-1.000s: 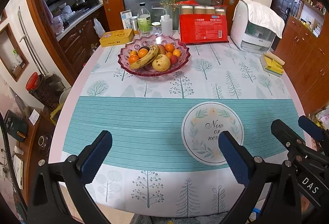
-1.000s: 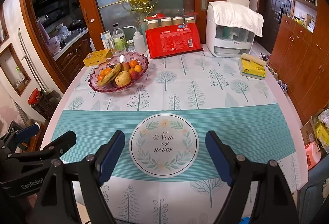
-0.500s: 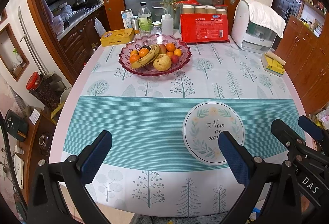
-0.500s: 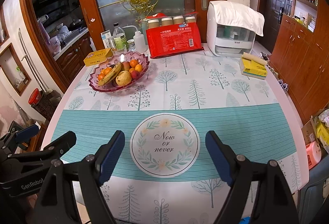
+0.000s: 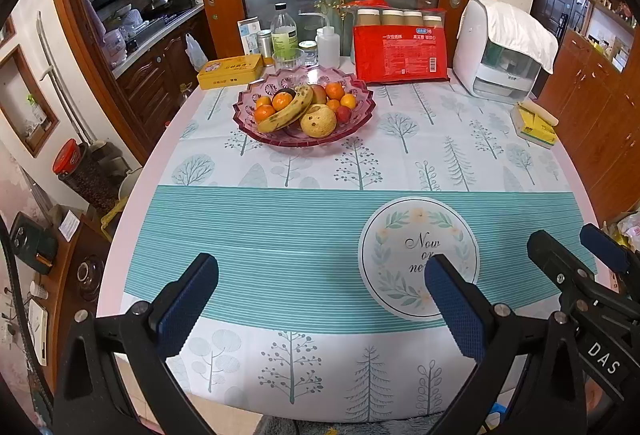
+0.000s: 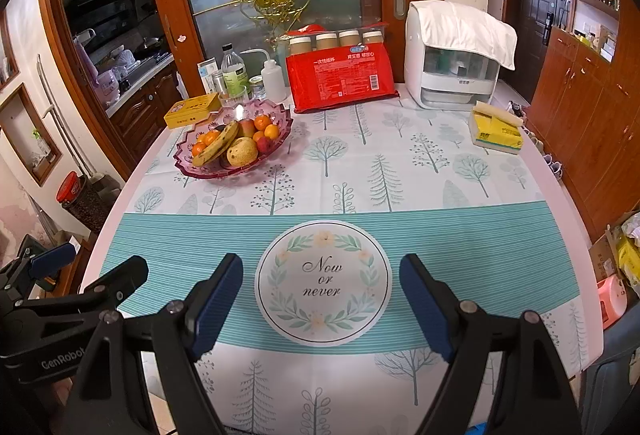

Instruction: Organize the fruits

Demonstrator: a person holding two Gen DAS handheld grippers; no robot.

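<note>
Here the pink glass bowl [image 5: 305, 106] holds a banana [image 5: 286, 110], oranges [image 5: 334, 90] and a pear [image 5: 319, 120], just before the red packet [image 5: 400, 53]. The tablecloth medallion [image 6: 324, 282] reads "Now or never". Nearer than the bowl, left gripper [image 5: 320, 305] and right gripper [image 6: 322, 301] hover wide-fingered, empty, over bare cloth.

Round table [image 6: 560, 171] under tree-print cloth [image 6: 360, 171] carries pink glass fruit bowl [image 6: 182, 165], yellow tin [image 6: 192, 110], bottles [image 6: 234, 75], red packet [image 6: 340, 79], white appliance [image 6: 452, 75], yellow tissue pack [image 6: 496, 131] along far edge
</note>
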